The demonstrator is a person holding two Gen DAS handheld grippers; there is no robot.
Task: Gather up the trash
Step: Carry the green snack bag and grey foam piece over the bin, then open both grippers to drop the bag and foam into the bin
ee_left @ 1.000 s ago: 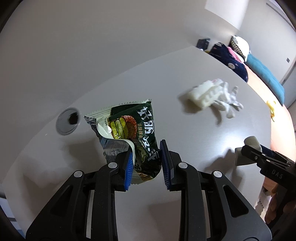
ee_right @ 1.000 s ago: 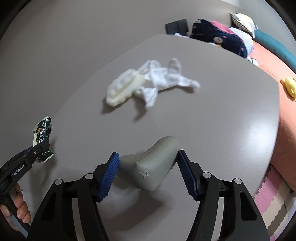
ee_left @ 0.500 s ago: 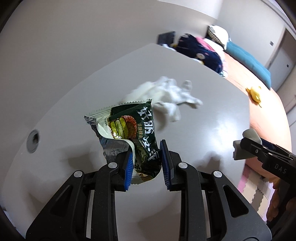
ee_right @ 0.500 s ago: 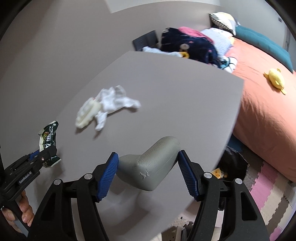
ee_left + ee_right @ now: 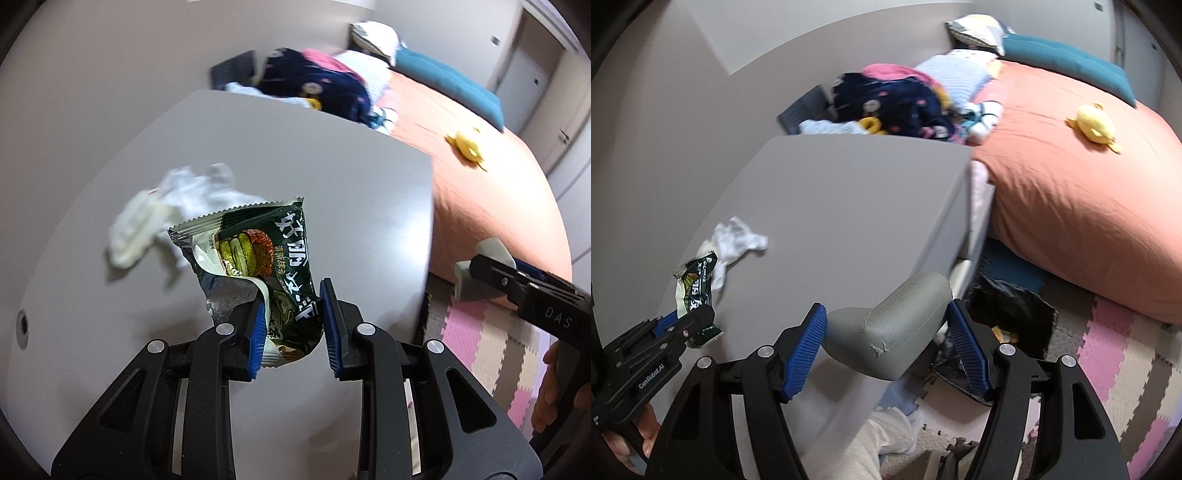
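I was carrying trash, my left claw (image 5: 291, 328) clamped on the snack wrapper (image 5: 266, 266), my right claw (image 5: 886, 339) gripping a gray lump (image 5: 890, 332); next, the black bag (image 5: 1008, 306) at four o'clock.

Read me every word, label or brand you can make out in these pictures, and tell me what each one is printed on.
"DAS": on the black body of the right tool, partly cut off by the picture's edge.
"GenRobot.AI": on the black body of the left tool.
Large white Chinese characters: on the green snack wrapper held in the left tool; I cannot read them reliably.
Small print on the wrapper: too small to read.
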